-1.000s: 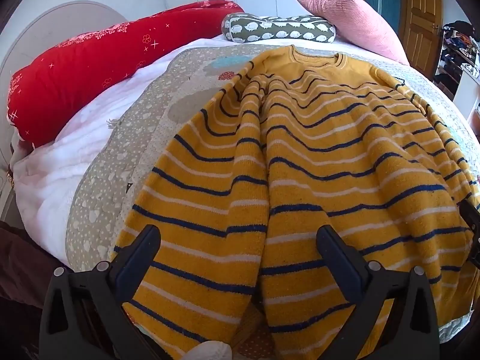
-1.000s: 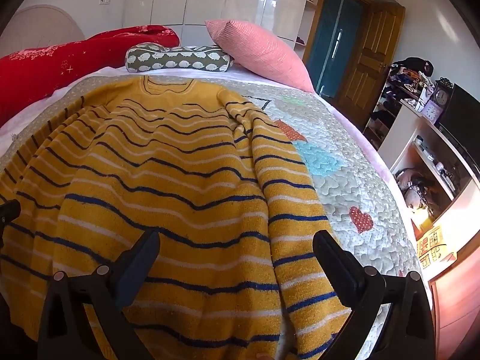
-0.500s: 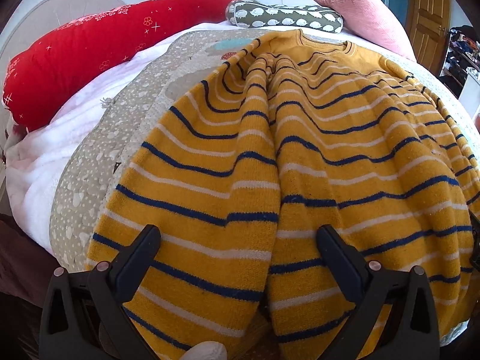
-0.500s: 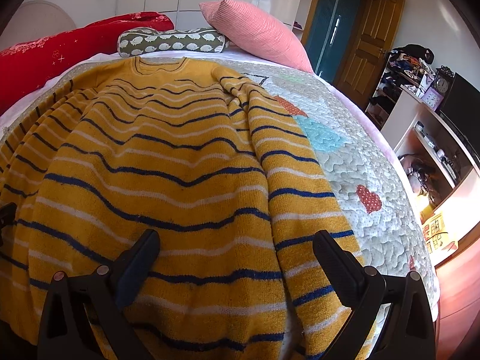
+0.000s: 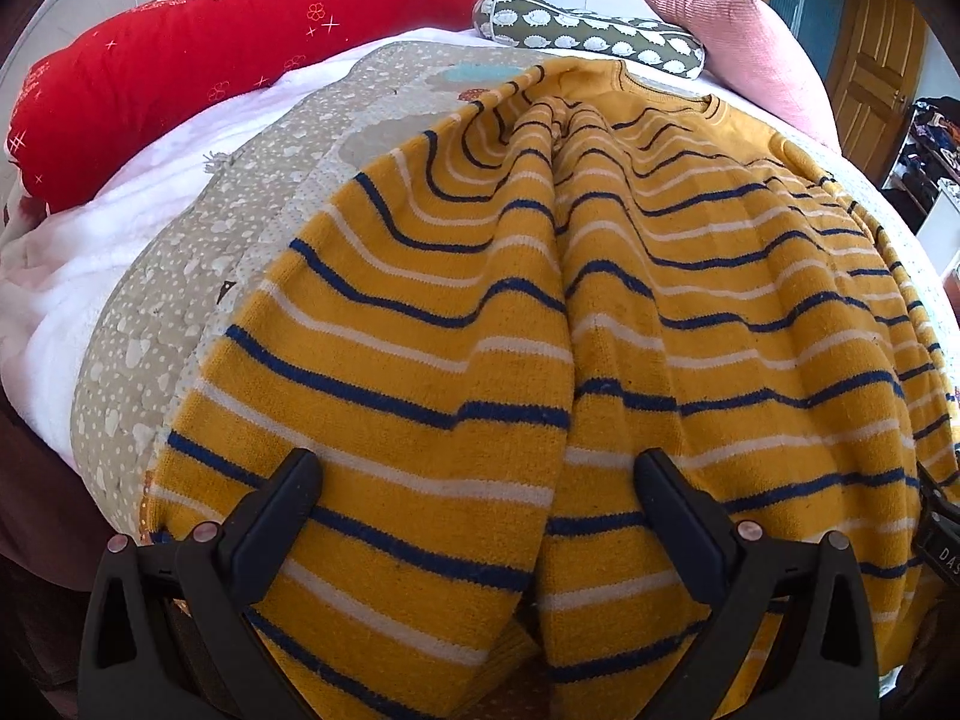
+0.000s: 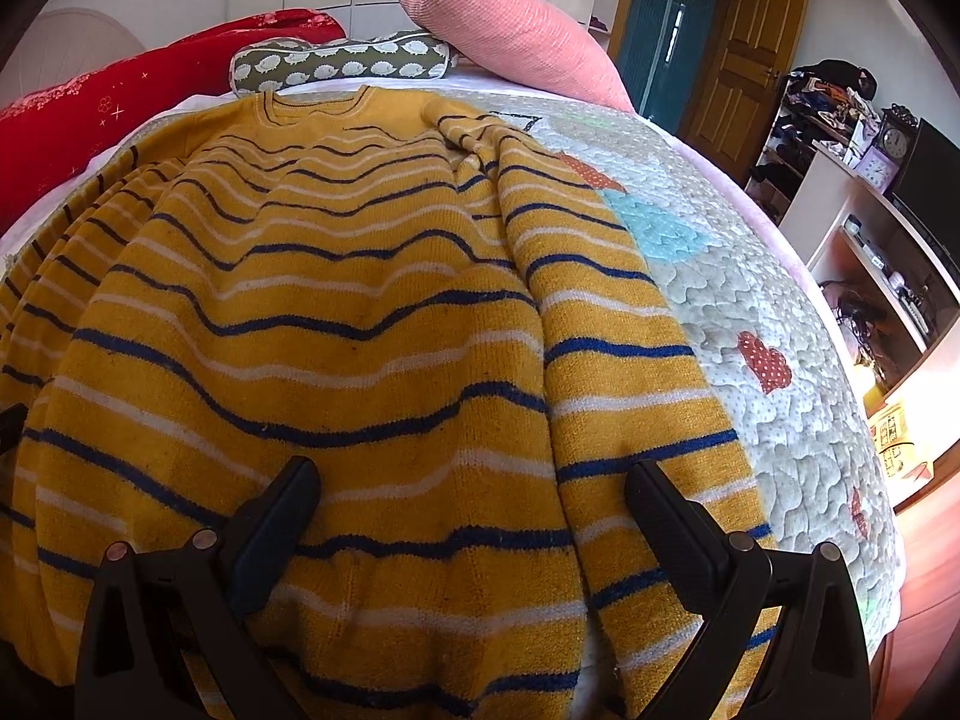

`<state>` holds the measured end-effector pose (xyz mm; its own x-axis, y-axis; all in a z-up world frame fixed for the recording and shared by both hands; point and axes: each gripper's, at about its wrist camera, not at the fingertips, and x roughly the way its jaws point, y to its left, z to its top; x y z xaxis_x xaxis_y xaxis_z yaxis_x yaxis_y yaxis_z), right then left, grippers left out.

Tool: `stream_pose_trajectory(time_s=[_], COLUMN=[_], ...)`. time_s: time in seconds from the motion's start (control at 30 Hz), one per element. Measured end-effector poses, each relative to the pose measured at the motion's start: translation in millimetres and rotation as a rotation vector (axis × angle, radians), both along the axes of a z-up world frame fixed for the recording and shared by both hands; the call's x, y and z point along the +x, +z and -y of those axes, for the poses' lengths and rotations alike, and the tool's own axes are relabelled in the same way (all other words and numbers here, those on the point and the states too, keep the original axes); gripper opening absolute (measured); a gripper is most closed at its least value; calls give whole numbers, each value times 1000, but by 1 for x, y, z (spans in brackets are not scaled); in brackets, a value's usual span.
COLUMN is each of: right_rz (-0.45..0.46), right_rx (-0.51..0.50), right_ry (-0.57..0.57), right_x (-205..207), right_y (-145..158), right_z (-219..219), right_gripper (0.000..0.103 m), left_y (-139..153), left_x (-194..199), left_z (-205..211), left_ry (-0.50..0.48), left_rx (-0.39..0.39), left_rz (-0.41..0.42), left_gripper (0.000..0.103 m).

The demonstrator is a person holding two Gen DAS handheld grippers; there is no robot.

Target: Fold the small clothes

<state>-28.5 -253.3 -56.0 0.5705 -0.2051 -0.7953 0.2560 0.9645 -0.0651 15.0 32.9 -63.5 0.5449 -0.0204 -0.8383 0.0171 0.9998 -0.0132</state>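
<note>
Left wrist view looks along the left gripper (image 5: pixel 474 474), whose two black fingers stand spread wide, poised over the near hem of a mustard-yellow knitted sweater with navy and white stripes (image 5: pixel 600 312). Whether the fingers touch the knit cannot be told. This sweater lies spread on a beige quilted bedspread with white heart prints (image 5: pixel 180 324), collar at the far end, with a long fold running from near to far through its middle. To the left lie a white fleecy blanket (image 5: pixel 78 252) and a long red bolster with sparkle prints (image 5: pixel 150 72). Beyond the collar sit an olive cushion printed with white hedgehogs (image 5: pixel 600 36) and a pink ribbed pillow (image 5: pixel 738 30).

Right wrist view shows the right gripper (image 6: pixel 468 474) equally spread above the sweater (image 6: pixel 336 312) near its hem, one sleeve folded along the right side. A wooden door (image 6: pixel 744 60) stands far right.
</note>
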Motion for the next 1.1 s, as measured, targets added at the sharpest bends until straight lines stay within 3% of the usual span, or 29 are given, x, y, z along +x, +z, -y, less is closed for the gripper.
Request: stream_pose_trajectory(time_s=[0.23,0.37,0.5,0.63,0.73,0.8,0.93,1.1], right_rz=[-3,27,30,5,22,56,82,47], right_rx=[14,-25,-67,-28,-2,21,101,139], right_ry=[2,-1,18,51,78,67,30,-19], right_x=[1,-5,-5,-1,-6,-14,-24,-24], right_y=[-1,0,0,3,17,29,44,40], right_z=[1,-4,-8,0,8,20,56,93], right_gripper=[102,102,102,102,87,84,84,84], left_y=[2,8,25,53,66,71,67,41], left_x=[-4,-2,-7,-10,0,12,32,55], left_z=[4,3,-4,-25,-50,-71,-102,-119], left_ry=[-3,-15,-16,-10,7,38,71,49], left_rx=[24,23,9,-23,-35,-34,-61,-174], left_rz=[31,6,26,88,100,96,74,-9], left_gripper=[103,103,100,100,100,100,100,100])
